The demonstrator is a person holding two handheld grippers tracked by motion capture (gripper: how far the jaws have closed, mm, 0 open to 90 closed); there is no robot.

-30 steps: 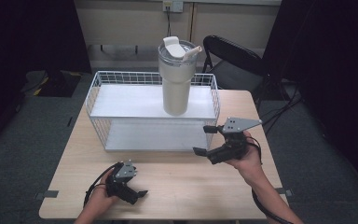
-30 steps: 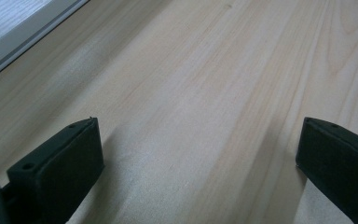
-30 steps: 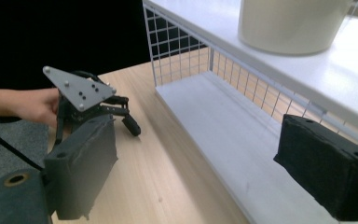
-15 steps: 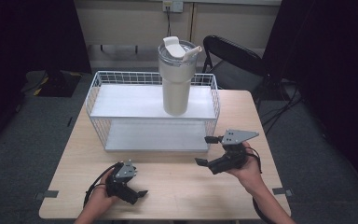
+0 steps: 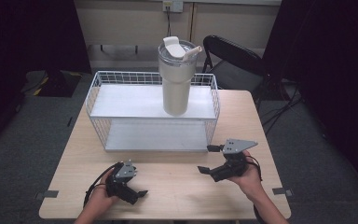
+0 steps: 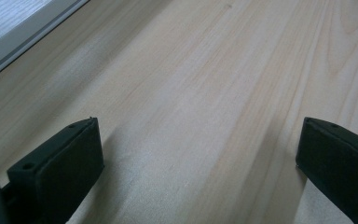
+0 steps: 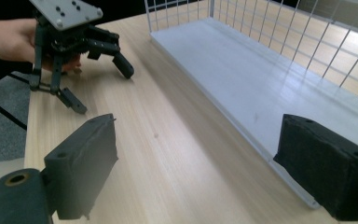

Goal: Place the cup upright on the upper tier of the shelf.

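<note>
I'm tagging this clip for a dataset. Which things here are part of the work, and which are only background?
Part of the work:
- tumbler upright on the rack's top shelf
- wire rack
- left gripper, open, empty
- right gripper, open, empty

Background:
- table
- folding chair
- wall socket

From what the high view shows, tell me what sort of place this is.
Probably a recording room or lab: a bare wooden table on grey carpet, a folding chair, dark curtains, and a tumbler staged on a wire rack.
</note>
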